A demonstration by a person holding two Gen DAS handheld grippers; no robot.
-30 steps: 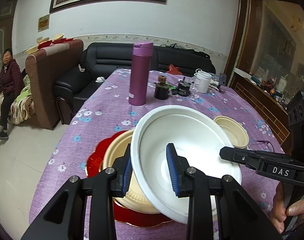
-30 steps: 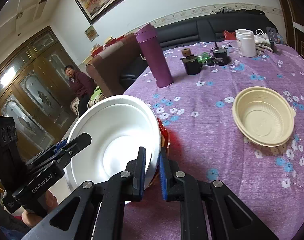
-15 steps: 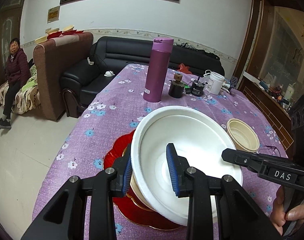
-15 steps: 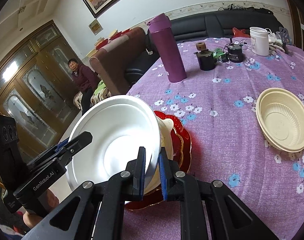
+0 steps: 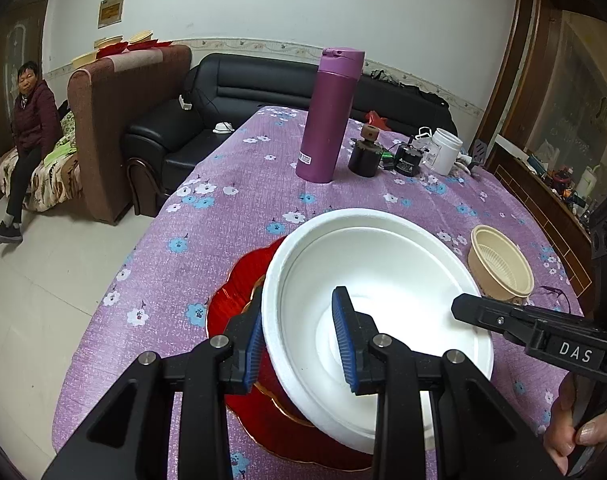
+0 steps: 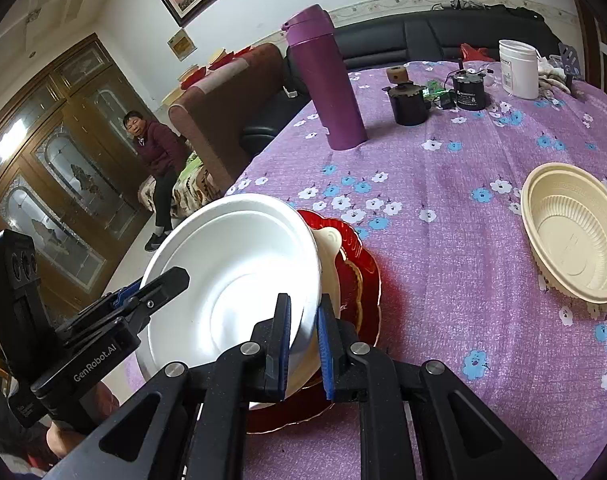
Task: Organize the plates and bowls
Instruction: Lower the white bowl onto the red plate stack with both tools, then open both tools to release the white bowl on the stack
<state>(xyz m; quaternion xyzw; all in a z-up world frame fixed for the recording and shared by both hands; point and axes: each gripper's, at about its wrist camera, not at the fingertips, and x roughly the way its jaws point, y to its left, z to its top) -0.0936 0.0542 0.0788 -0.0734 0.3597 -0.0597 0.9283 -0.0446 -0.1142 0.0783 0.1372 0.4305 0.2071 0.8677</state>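
- Gripping opposite sides of one white foam bowl [image 5: 387, 292], both grippers hold it tilted above a stack near the table's near-left edge.
- Left gripper [image 5: 299, 344] is clamped on the bowl's rim at about 8 o'clock, one blue pad inside the wall and one outside.
- Right gripper [image 6: 303, 340] is clamped on the opposite rim, its pads close together with the thin wall between them.
- Purple flowered tablecloth [image 6: 443, 240] lies bare between the stack and a cream plastic bowl [image 6: 575, 232] at 3 o'clock, well apart.
- Purple flask [image 5: 331, 116] stands upright at 12 o'clock; beyond it, small dark jars [image 5: 365, 156] and a white tub [image 5: 443, 150] crowd the far edge.
- Under the white bowl sits a red scalloped plate [image 6: 359, 276] carrying a cream dish [image 6: 331, 248], both mostly hidden; whether the white bowl touches them cannot be told.
- Both bowls are empty.
- A seated person [image 5: 31, 136] is at 9 o'clock, beyond open floor.
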